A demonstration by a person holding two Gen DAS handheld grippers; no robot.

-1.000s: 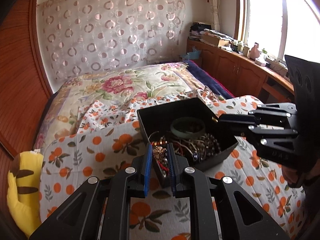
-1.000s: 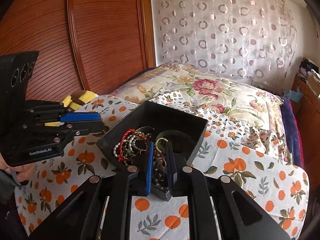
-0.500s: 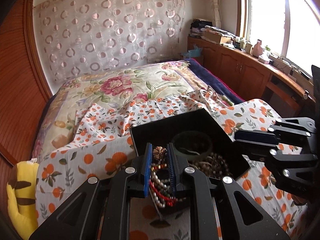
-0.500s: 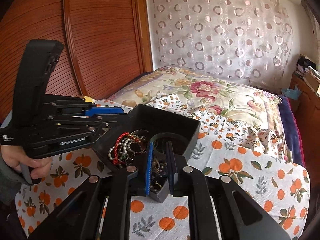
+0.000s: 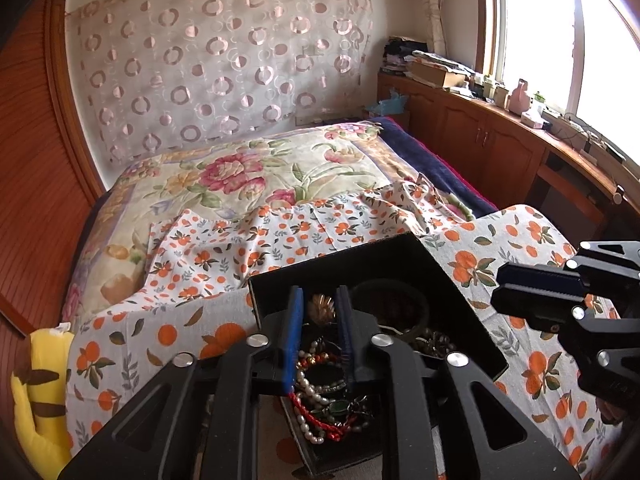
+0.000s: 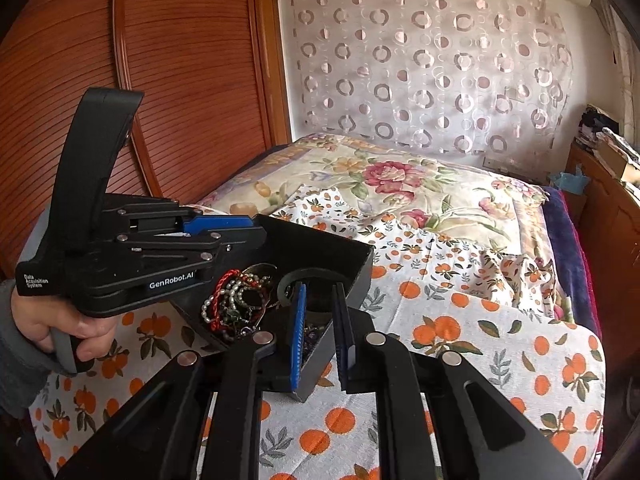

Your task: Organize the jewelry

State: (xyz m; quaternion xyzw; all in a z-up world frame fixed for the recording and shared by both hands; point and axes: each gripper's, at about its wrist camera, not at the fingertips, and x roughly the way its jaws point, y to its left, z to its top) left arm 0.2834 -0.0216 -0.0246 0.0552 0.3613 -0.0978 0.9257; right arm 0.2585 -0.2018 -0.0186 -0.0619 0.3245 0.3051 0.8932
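Note:
A black jewelry box (image 5: 420,256) (image 6: 344,252) sits tilted and raised over the orange-print cloth. It holds a tangle of pearl and red bead bracelets (image 5: 320,400) (image 6: 228,296), a gold brooch (image 5: 322,308) and a dark bangle (image 5: 390,308). My left gripper (image 5: 318,320) is shut on the box's near wall, fingers (image 5: 294,336) straddling it. My right gripper (image 6: 320,320) stands slightly apart around the box's corner; whether it touches the wall is unclear. It shows from the side in the left wrist view (image 5: 536,296).
The orange-print cloth (image 6: 460,332) covers a raised surface in front of a bed with a floral quilt (image 5: 248,172). A yellow plush toy (image 5: 36,392) lies at the left. Wooden cabinets (image 5: 500,140) with clutter run under the window at right. A wooden wardrobe (image 6: 120,80) stands left.
The box has been lifted and tilted, and its contents slid toward my left gripper. My right gripper's fingers have parted a little and it has drawn back from the box.

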